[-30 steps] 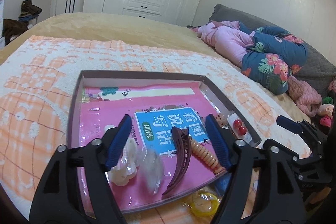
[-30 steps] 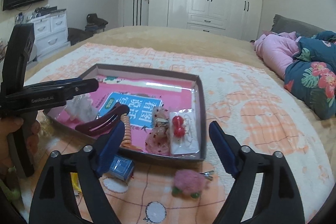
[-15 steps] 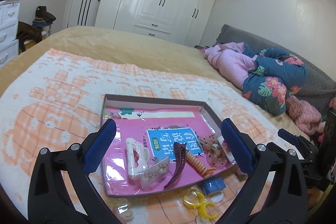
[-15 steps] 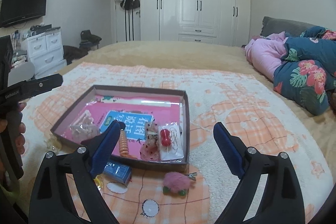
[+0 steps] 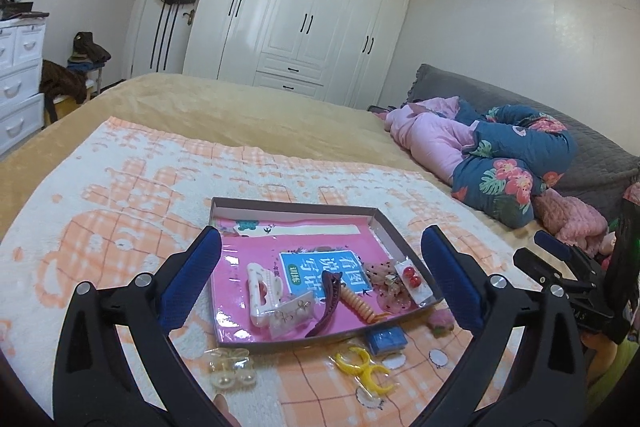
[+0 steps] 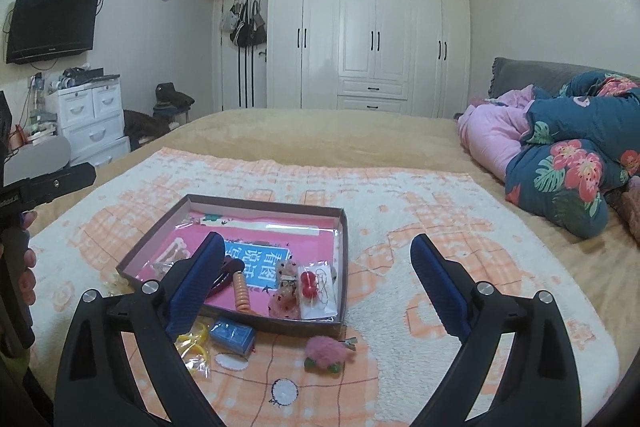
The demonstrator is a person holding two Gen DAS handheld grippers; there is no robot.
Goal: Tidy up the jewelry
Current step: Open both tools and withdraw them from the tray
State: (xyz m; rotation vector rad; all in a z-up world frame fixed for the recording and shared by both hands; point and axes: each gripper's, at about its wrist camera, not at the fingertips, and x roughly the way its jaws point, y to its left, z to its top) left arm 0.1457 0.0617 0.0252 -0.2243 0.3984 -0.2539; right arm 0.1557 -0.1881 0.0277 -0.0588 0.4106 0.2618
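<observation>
Both tongs, left [image 5: 320,281] and right [image 6: 318,287], are spread wide and empty above the bed. Select one loose clip [image 5: 362,367] near the tray [image 5: 298,207]; approach low, pinch squarely, then place it inside.

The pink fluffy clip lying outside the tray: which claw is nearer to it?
Right. The pink fluffy clip lies between the open right claw fingers; in the left wrist view it sits beside the left claw's outer finger.

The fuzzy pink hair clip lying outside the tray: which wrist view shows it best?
The right wrist view. There the fuzzy pink hair clip lies whole on the blanket, metal clip and green base visible. In the left wrist view it is partly hidden behind the left gripper's finger.
</observation>
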